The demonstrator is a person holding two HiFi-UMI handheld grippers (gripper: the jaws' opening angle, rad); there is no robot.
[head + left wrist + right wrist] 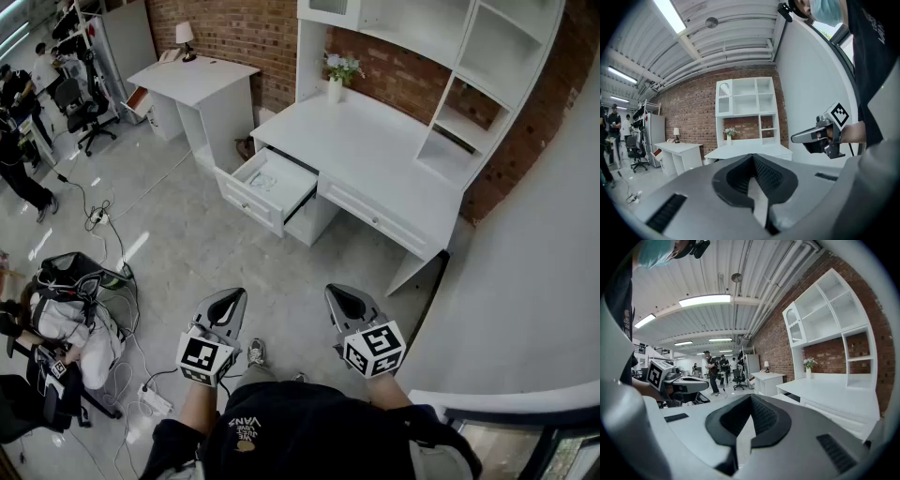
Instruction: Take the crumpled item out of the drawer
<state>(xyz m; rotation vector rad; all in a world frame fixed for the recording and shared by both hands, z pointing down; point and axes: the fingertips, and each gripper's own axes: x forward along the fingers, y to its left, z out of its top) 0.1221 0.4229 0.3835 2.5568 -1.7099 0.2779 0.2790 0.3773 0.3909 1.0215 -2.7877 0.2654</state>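
Note:
The white desk point(375, 150) stands across the room, and its left drawer point(246, 199) is pulled open. A pale crumpled item point(265, 181) lies inside the drawer. My left gripper point(230, 298) and right gripper point(342, 298) are held side by side in front of my body, far short of the desk. Both are shut with nothing between the jaws. In the left gripper view the jaws point(752, 157) meet, pointing toward the desk point(750, 151), with the right gripper point(797, 137) alongside. In the right gripper view the jaws point(750, 397) are also closed.
A second white desk point(192, 80) with a lamp stands at the back left. A flower vase point(336, 86) sits on the main desk under a shelf unit point(469, 66). Cables, a power strip point(155, 401) and bags point(70, 300) litter the floor at left. A white wall point(544, 281) runs along the right.

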